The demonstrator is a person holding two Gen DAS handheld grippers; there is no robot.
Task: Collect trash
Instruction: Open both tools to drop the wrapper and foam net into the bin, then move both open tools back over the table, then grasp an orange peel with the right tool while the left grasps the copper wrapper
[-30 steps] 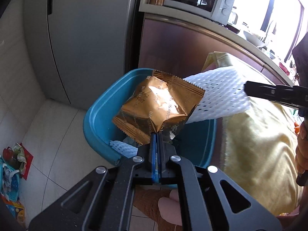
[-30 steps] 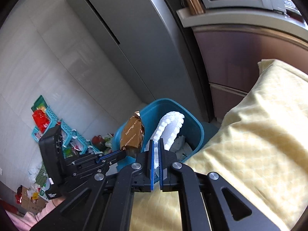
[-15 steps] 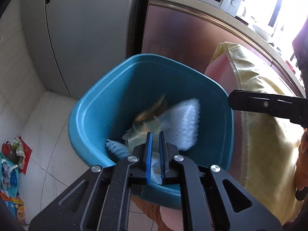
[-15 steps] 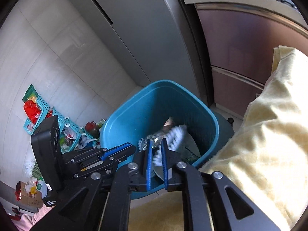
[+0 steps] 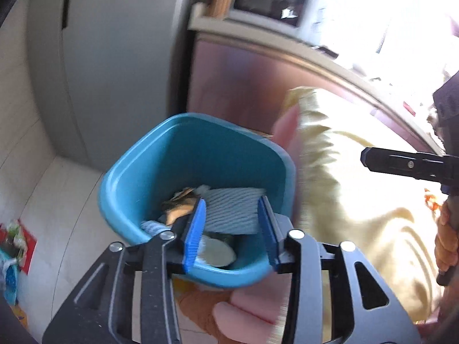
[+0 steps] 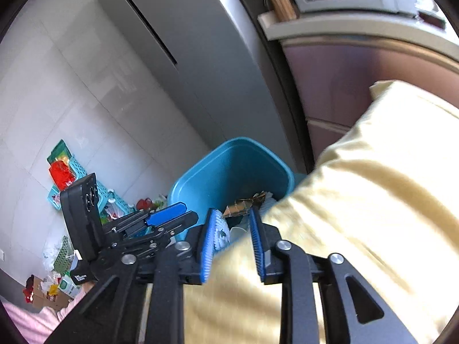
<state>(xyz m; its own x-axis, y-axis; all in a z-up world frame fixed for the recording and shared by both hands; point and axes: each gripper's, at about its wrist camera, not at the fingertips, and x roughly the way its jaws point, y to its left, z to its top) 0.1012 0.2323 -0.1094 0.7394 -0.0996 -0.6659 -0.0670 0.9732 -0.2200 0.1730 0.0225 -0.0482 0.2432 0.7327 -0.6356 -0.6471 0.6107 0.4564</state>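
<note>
A blue trash bin (image 5: pixel 200 149) stands on the floor beside the table; it also shows in the right wrist view (image 6: pixel 229 172). Inside lie a gold snack wrapper (image 5: pixel 179 203) and a white foam net sleeve (image 5: pixel 232 209), with other scraps. My left gripper (image 5: pixel 231 220) is open and empty just above the bin's near rim. My right gripper (image 6: pixel 232 229) is open and empty over the table edge, next to the bin. The wrapper (image 6: pixel 243 202) shows in the right wrist view too.
A yellow tablecloth (image 6: pixel 358 200) covers the table to the right of the bin. A grey fridge (image 5: pixel 114 57) and a brown cabinet (image 5: pixel 243 80) with a microwave (image 5: pixel 266 0) stand behind. Baskets and clutter (image 6: pixel 66 172) lie on the floor at left.
Both grippers let go of the gold wrapper and the foam sleeve, which fell into the bin. Both jaws have since opened wide and pulled back a little.
</note>
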